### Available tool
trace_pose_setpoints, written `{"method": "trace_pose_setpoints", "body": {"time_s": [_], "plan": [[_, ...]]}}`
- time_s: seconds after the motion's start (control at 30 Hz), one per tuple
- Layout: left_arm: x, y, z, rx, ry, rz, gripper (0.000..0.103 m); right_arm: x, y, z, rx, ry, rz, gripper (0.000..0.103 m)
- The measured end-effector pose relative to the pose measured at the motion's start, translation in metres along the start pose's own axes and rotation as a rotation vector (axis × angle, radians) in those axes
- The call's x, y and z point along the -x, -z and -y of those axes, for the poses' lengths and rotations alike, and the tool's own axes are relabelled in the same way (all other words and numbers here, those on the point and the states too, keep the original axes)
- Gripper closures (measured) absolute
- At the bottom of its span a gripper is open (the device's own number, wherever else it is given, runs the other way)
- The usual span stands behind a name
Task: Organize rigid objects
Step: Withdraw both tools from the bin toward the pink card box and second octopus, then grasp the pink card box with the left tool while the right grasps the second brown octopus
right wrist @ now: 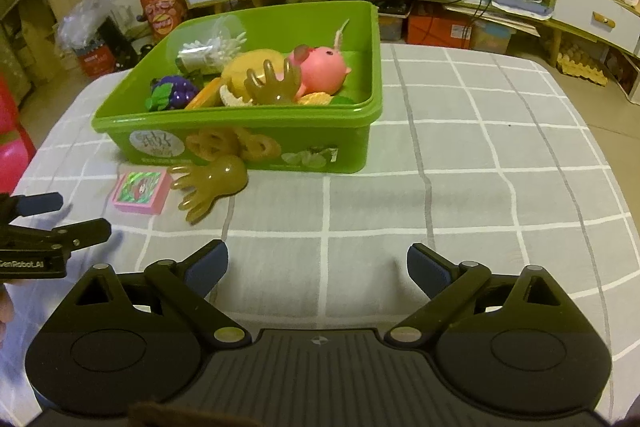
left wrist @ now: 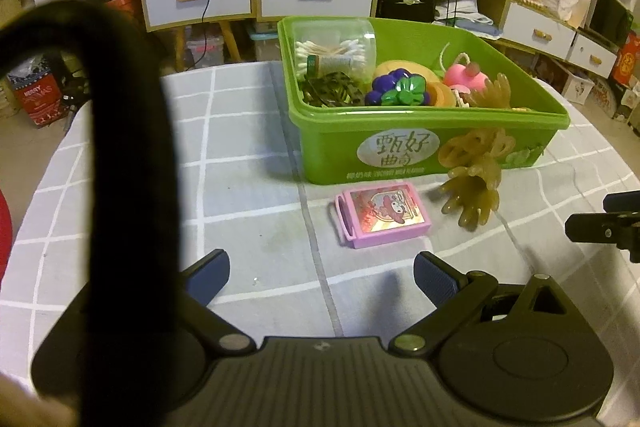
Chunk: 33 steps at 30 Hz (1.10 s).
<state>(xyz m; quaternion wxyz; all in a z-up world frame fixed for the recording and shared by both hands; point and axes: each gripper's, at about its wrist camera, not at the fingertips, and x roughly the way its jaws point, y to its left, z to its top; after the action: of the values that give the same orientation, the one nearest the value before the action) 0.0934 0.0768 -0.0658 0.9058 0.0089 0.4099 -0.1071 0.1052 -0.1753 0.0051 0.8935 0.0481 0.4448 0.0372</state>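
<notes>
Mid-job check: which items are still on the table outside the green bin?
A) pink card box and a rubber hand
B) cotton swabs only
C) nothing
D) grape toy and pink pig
A: the pink card box and a rubber hand lie on the tablecloth in front of the green bin.

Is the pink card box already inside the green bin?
No, the pink card box lies on the tablecloth in front of the green bin, outside it.

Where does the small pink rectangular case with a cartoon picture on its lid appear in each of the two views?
Left wrist view: the small pink rectangular case lies on the checked tablecloth, just right of centre, in front of the green plastic box.
Right wrist view: it lies at the left, below the box's front left corner.
Shared landmark: the translucent brown rubber hand toy, on the cloth close to the case's right.
</notes>
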Motion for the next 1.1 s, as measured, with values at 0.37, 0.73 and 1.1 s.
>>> {"method": "trace_pose_setpoints", "body": {"time_s": [0.37, 0.73, 1.1], "plan": [[-0.015, 0.001, 0.01, 0.019, 0.045, 0.02, 0.029, -0.014, 0.0, -0.007, 0.028, -0.031, -0.009, 0.007], [-0.029, -0.009, 0.026, 0.025, 0.052, 0.044, 0.036, -0.024, -0.003, -0.008, 0.046, -0.026, -0.015, 0.007], [-0.028, -0.015, 0.017, 0.05, 0.028, 0.045, 0.072, -0.028, -0.001, -0.025, 0.085, -0.035, -0.018, 0.007]]}}
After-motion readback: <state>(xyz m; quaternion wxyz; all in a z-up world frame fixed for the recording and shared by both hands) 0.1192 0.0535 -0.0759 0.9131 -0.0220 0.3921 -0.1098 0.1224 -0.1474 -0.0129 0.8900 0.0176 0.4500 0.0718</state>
